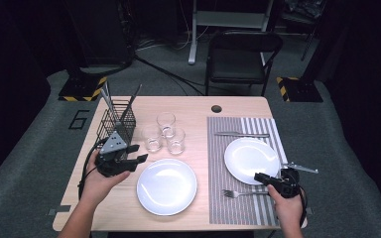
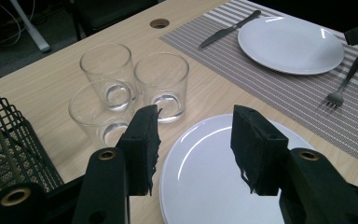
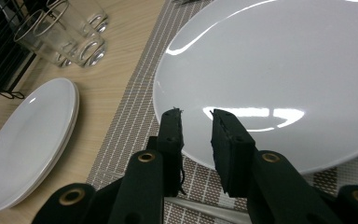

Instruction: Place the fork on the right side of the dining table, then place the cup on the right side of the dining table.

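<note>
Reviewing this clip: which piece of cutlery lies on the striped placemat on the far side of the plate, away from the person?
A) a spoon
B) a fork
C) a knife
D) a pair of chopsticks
C: a knife lies on the placemat beyond the plate, while the fork lies on the near side, close to the right gripper.

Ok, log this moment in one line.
left gripper open, over wooden-table plate | right gripper open, empty, at placemat plate | fork untouched

Three glasses [image 1: 164, 132], two white plates [image 1: 166, 186], one fork [image 1: 243, 193], one knife [image 1: 241, 134], one placemat [image 1: 218, 163], one wire basket [image 1: 116, 124].
</note>
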`<state>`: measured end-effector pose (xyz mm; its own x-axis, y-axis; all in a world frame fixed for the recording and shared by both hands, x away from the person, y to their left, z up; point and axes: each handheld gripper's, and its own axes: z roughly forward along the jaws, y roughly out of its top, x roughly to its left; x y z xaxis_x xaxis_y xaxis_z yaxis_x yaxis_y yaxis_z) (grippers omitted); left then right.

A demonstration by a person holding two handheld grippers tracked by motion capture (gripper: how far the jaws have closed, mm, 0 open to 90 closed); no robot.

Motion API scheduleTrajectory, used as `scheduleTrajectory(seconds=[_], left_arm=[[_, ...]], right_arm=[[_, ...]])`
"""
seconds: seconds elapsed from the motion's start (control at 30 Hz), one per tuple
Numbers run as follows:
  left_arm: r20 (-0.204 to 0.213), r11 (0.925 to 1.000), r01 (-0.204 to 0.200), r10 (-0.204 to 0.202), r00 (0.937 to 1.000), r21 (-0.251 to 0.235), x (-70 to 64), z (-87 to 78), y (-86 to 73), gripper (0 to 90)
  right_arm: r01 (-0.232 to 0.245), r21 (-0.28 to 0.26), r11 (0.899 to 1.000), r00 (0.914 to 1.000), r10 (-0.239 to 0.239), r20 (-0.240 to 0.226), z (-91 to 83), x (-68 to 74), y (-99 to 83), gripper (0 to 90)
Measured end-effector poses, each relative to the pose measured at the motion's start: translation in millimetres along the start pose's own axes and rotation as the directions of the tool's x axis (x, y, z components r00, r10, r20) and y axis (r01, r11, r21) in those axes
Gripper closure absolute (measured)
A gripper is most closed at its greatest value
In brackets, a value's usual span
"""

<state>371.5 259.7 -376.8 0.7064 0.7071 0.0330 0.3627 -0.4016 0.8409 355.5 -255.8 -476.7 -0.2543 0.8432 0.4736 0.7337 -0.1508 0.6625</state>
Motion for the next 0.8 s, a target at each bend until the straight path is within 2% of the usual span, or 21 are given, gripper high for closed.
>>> scheduleTrajectory(seconds=[0.4,0.6,0.8], left_arm=[[-0.016,0.9999,0.016,-0.016,0.9997,-0.003,3.3,-5.2,-3.2,51.1],[-0.021,0.9998,0.021,-0.021,0.9996,-0.005,5.0,-7.6,-3.8,51.0],[-0.022,0.9996,0.027,-0.027,0.9994,-0.002,5.3,-8.3,-4.7,50.4]], right_arm=[[0.056,-0.007,0.998,0.9976,-0.056,-0.042,4.5,14.9,5.5,71.7],[0.139,-0.014,0.990,0.9884,-0.139,-0.061,5.5,32.4,7.9,69.8],[0.168,0.011,0.986,0.9821,-0.166,-0.088,10.6,46.1,9.9,66.3]])
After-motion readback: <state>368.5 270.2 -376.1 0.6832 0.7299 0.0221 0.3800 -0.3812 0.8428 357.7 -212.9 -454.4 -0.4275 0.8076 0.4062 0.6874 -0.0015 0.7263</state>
